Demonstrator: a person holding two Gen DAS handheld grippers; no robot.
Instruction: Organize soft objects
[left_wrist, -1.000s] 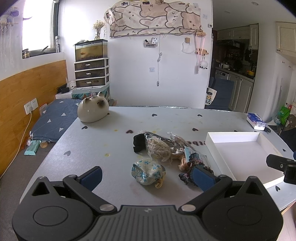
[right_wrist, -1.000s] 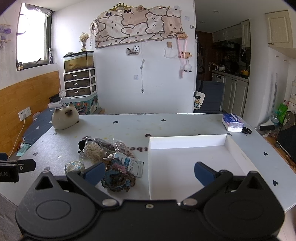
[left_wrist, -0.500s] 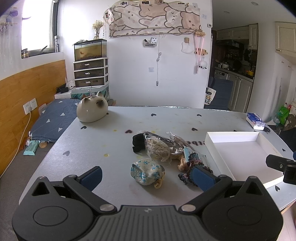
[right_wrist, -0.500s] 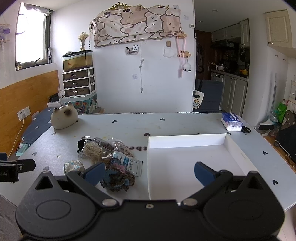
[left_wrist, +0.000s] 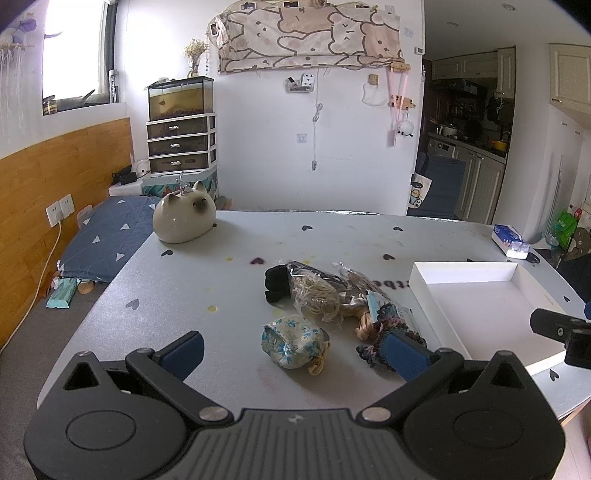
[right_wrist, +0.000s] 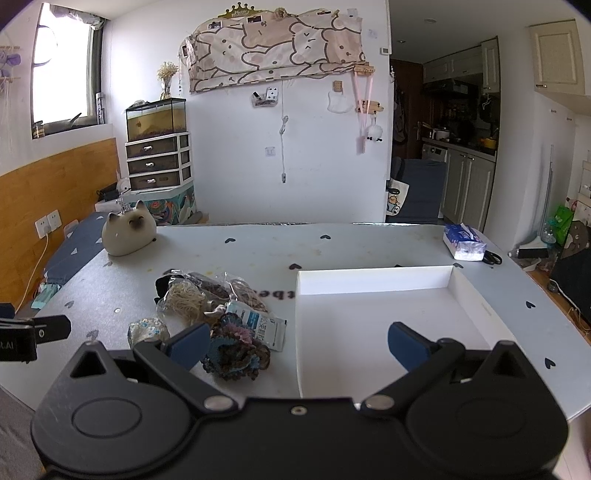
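A pile of soft things lies mid-table: a blue-flowered cloth pouch, a dark crocheted piece, a bag of beige yarn, a black cloth item and a flat white packet. An empty white tray stands to their right. My left gripper is open, just short of the pouch. My right gripper is open, hovering over the tray's near left edge, its left finger beside the crocheted piece.
A ceramic cat figure sits at the far left of the table. A tissue pack and scissors lie far right. A bed and drawer unit stand beyond the left edge.
Both grippers have shifted only slightly; the left view drifted a little toward the pile. Nothing was grasped or moved.
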